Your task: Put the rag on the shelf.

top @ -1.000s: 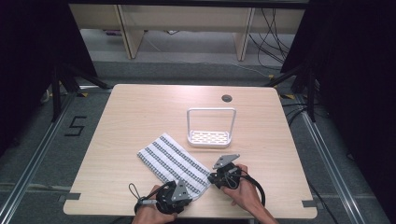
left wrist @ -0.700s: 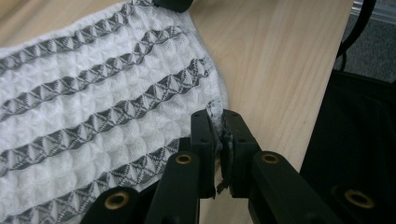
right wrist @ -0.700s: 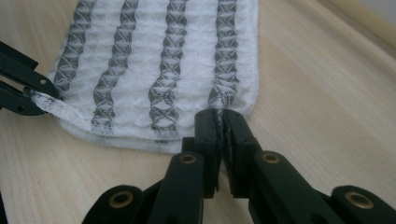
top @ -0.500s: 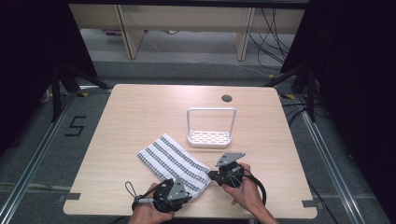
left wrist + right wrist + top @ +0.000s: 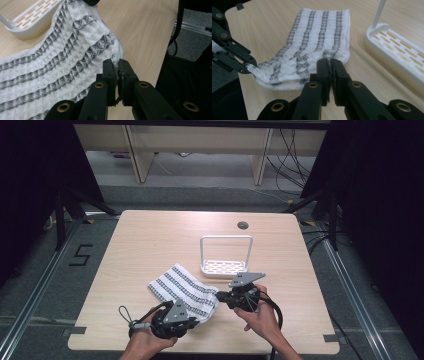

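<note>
The wooden table [image 5: 150, 240] takes up the middle of the high view. On it, left of centre and toward the lower edge, lies a white towel with grey stripes [image 5: 182, 290], folded in layers. Just above and right of it stands a white slotted rack with a tall hoop handle [image 5: 225, 266], apart from the cloth in the high view.

The left gripper [image 5: 186, 321] sits at the lower left of the towel's near end; in its own view the jaws are clenched on the towel's corner [image 5: 116, 58], with a little fringe pinched between them. The right gripper [image 5: 220, 296], at lower centre of the high view, is clamped on the other near corner [image 5: 329, 56], jaws pressed together over the hem.

Both grips look shallow, at the very edge of the cloth. My guess is that a lift or pull could slip a corner out, most likely on the left, where little fabric is caught. Uneven pulling may open the fold or bunch the layers, and a forward sweep could drag the cloth against the rack and shift it.
</note>
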`<action>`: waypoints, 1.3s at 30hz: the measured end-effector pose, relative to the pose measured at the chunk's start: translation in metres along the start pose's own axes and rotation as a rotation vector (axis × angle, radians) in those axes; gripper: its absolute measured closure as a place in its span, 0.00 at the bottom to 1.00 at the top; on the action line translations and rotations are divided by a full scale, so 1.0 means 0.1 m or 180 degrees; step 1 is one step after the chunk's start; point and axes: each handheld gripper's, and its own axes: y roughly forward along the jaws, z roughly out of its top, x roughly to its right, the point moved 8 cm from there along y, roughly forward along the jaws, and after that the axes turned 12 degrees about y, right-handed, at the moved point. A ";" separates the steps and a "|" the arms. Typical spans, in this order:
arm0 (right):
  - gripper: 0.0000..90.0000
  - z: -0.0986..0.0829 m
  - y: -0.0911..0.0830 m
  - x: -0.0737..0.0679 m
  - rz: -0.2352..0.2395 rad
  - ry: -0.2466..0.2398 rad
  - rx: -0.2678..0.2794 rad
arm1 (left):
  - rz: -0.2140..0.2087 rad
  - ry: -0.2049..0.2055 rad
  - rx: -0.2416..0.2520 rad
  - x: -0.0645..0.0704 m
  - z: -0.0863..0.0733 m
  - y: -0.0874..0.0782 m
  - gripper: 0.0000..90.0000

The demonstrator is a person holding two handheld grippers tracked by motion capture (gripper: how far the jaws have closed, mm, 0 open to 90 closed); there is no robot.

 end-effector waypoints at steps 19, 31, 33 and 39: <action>0.96 0.83 -0.59 -0.31 0.0214 -0.0092 0.0512 | 0.0287 0.0035 0.0375 -0.49 0.63 -0.93 0.95; 0.96 1.20 -1.04 -0.36 0.0000 -0.0233 0.0684 | 0.0367 0.0060 0.0656 -0.76 1.13 -1.22 0.95; 0.96 1.22 -1.11 -0.36 -0.0025 -0.0181 0.0691 | 0.0379 0.0035 0.0669 -0.81 1.18 -1.23 0.95; 0.96 1.29 -1.25 -0.25 -0.0126 -0.0238 0.0795 | 0.0390 0.0001 0.0733 -0.94 1.33 -1.16 0.95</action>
